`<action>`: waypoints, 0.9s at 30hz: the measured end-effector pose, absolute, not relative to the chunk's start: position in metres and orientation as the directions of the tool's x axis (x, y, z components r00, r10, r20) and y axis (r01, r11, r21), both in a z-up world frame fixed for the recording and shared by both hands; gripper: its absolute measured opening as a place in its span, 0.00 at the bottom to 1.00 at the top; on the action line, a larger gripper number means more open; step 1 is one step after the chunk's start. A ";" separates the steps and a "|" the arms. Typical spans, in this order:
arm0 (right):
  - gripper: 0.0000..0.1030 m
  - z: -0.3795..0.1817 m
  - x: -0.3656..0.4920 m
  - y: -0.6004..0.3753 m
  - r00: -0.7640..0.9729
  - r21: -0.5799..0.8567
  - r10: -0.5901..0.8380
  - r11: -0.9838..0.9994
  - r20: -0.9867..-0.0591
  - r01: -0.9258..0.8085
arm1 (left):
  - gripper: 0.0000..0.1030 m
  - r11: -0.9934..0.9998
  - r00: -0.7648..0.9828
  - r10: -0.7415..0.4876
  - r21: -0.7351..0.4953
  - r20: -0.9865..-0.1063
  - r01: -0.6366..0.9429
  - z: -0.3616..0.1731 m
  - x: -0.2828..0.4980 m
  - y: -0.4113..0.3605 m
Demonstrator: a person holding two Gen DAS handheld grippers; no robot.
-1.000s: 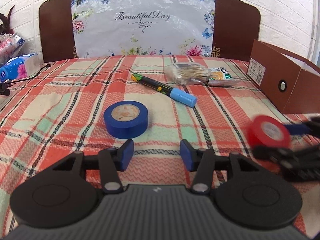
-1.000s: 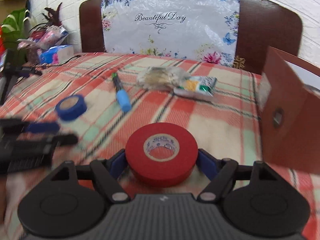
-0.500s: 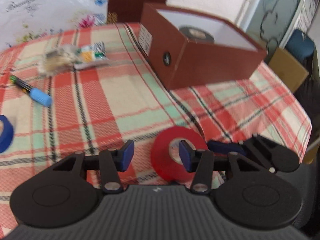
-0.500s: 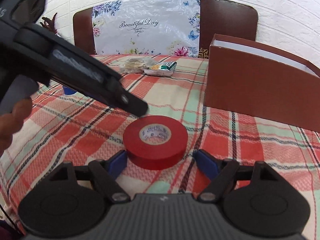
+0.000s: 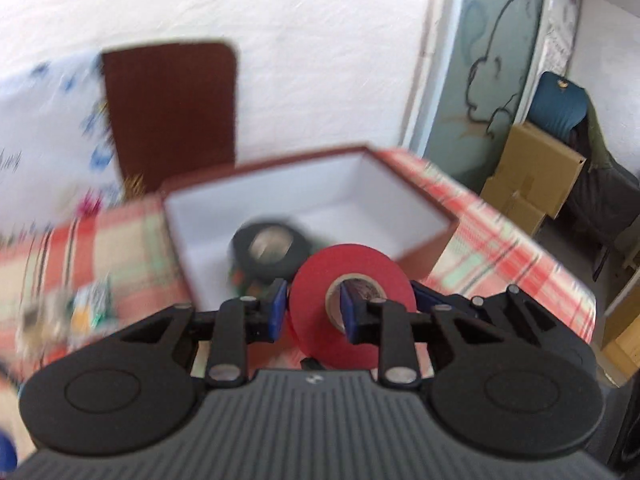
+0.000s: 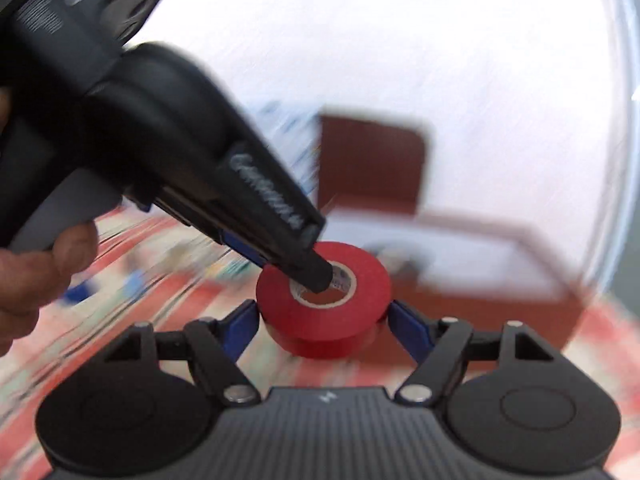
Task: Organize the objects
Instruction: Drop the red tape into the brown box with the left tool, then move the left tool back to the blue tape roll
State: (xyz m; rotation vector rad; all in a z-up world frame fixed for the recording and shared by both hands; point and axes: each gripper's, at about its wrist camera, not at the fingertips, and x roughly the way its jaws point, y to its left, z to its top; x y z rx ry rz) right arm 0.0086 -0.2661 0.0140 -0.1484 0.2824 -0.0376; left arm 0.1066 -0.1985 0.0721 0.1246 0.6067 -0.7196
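1. My right claw [image 6: 322, 322] is clenched on the red tape roll [image 6: 324, 300]; its two blue pads press the roll's outer rim from either side.
2. In the right wrist view the roll lies flat between the pads, its core axis pointing up and tilted slightly toward the camera.
3. My left claw [image 5: 312, 312] grips the same roll [image 5: 352, 304] through its wall: one pad sits inside the core, the other against the outer rim.
4. In the left wrist view the roll's core faces the camera, so its axis runs along the claw's fingers.
5. The roll is held in the air above the plaid cloth [image 5: 500, 240].
6. Just ahead of the left claw stands the open brown box [image 5: 424, 196], white inside, with a black tape roll [image 5: 270, 246] on its floor.
7. Both views are heavily motion-blurred; small items to the left of the box cannot be identified.
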 end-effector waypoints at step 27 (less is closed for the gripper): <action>0.77 0.002 0.018 -0.329 0.927 0.096 -0.111 0.983 -0.357 0.155 | 0.45 0.857 0.706 -0.390 0.048 -0.591 0.513 0.068 0.099 -0.209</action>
